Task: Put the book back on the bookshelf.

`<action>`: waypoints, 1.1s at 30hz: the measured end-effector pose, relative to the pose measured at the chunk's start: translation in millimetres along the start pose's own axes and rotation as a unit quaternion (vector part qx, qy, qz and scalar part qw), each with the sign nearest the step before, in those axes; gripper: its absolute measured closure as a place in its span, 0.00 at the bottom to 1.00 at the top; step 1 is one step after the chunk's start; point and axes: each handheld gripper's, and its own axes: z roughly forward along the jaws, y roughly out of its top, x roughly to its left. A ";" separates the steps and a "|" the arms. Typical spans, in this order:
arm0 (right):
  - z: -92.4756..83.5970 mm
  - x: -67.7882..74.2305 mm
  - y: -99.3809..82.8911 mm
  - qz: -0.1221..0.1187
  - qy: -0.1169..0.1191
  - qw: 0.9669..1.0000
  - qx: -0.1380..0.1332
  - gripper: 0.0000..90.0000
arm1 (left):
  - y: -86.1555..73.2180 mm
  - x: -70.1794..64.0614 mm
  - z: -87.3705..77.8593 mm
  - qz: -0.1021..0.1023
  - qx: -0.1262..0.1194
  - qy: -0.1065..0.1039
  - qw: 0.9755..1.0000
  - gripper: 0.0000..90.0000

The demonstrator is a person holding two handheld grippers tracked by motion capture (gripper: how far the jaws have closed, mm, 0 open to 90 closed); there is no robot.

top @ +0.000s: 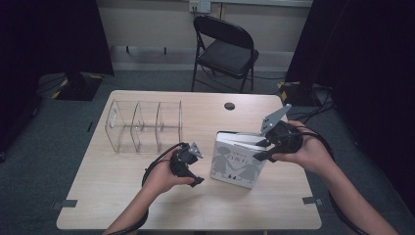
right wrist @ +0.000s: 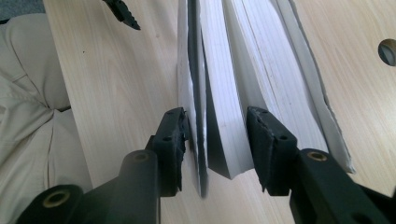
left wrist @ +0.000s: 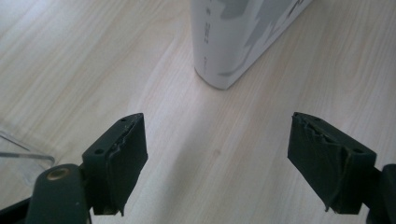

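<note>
1. High view: book (top: pixel 238 157) stands upright beside right gripper (top: pixel 265 147), nearer than left gripper (top: pixel 187 167)
2. Left gripper view: jaws apart, empty; book ahead
3. Right gripper view: jaws straddle cover and pages, long axis running away; clamping uncertain

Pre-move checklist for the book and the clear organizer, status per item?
1. Right claw on the book: ok. It grips part of the page block with the front cover, not the whole book.
2. Book upright on the table: ok, but pages fan open at the top, so the hold looks partial.
3. Left claw free: ok, open with nothing between the jaws, apart from the book.
4. Clear organizer ready: ok, upright, compartments look empty.
5. Path from book to organizer: ok, bare tabletop, though the left hand sits between them.
6. Compartment wide enough for the fanned book: cannot tell.
</note>
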 end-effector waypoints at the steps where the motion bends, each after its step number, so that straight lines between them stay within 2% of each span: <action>1: -0.2 -0.1 -0.3 0.000 0.001 1.000 0.001 0.64 | 2.6 0.5 -1.1 0.005 0.002 0.000 1.000 0.22; 8: -0.4 0.8 0.0 -0.004 0.001 1.000 0.003 0.63 | 19.1 0.6 -7.2 0.020 0.016 -0.005 1.000 0.22; 9: -0.4 0.9 0.0 -0.005 0.000 1.000 0.004 0.63 | 21.0 0.3 -8.0 0.016 0.014 -0.006 1.000 0.22; 14: 0.0 0.8 -0.3 -0.005 0.004 1.000 0.003 0.63 | 31.3 2.0 -12.1 0.029 0.022 -0.004 0.999 0.22; 15: 0.1 0.8 -0.3 -0.005 0.003 1.000 0.003 0.63 | 33.8 0.8 -12.6 0.025 0.020 -0.005 0.999 0.22; 17: 0.5 0.8 -0.3 -0.006 0.005 1.000 0.004 0.63 | 38.7 1.2 -13.9 0.033 0.026 -0.001 0.999 0.23; 18: 0.8 1.0 -0.2 -0.007 0.004 1.000 0.003 0.62 | 41.0 0.5 -14.4 0.030 0.024 0.001 0.999 0.23; 25: 0.6 1.2 -1.4 -0.008 0.006 1.000 0.006 0.62 | 59.6 2.5 -22.4 0.048 0.020 0.004 0.999 0.23; 28: 0.6 0.4 -2.6 -0.008 0.005 1.000 0.004 0.62 | 68.4 4.4 -28.2 0.063 0.010 0.006 0.998 0.23; 31: 1.2 0.3 -3.2 -0.005 0.006 1.000 0.005 0.62 | 75.5 5.2 -30.0 0.063 -0.003 0.002 0.998 0.23; 33: 1.5 0.6 -3.1 -0.004 0.009 1.000 0.008 0.62 | 80.0 5.6 -30.0 0.064 -0.004 0.000 0.998 0.23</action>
